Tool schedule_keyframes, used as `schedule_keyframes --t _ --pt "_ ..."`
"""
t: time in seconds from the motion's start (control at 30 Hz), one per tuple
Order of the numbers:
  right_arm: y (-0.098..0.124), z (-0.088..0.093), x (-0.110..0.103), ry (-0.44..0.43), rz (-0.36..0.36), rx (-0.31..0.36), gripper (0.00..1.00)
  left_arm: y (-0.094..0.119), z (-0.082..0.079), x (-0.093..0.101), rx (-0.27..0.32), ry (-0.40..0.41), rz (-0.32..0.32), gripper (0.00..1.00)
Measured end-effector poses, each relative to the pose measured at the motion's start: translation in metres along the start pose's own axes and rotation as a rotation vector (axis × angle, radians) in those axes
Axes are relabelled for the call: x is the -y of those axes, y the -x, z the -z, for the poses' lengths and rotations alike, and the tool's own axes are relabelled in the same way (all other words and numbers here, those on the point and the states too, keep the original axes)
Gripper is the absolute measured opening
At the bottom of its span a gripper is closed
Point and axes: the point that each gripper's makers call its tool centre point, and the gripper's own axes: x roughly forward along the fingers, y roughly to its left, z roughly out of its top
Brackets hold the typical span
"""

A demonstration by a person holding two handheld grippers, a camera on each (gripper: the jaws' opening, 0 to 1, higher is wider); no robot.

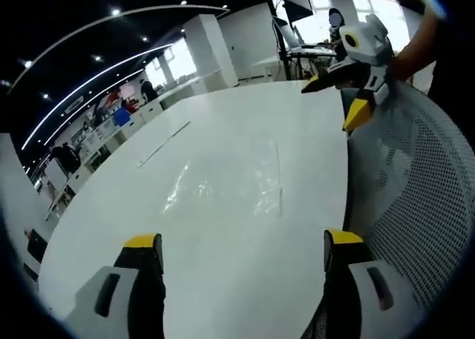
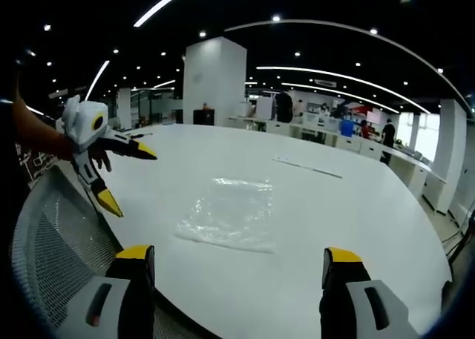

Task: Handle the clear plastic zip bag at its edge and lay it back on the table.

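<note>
The clear plastic zip bag (image 1: 230,183) lies flat on the white table (image 1: 223,272), its creases catching the light. My left gripper (image 1: 242,242) hovers short of the bag, open, with nothing between its yellow-tipped jaws. The right gripper (image 1: 334,101) comes in at the upper right of the left gripper view, held by a hand, jaws spread and apart from the bag. In the right gripper view the bag (image 2: 230,213) sits just beyond my open right gripper (image 2: 237,255). The left gripper (image 2: 130,177) stands open off to the left there, above the table edge.
A grey mesh chair back (image 1: 415,198) presses against the table's near edge, seen again in the right gripper view (image 2: 52,257). A thin flat strip (image 1: 163,142) lies farther out on the table (image 2: 308,166). Desks, pillars and people stand in the office beyond.
</note>
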Motion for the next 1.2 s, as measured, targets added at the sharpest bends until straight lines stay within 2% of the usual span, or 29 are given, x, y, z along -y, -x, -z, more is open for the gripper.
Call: schedule_keyframes --t 0.6,1.2 --pt "-0.001 0.001 0.001 0.003 0.001 -0.004 0.93 -0.016 -0.004 0.009 -0.013 -0.053 0.053 0.78" --pt "0.000 0.001 0.003 -0.001 0.013 0.000 0.91 -0.032 -0.001 0.019 -0.040 -0.101 0.109 0.65"
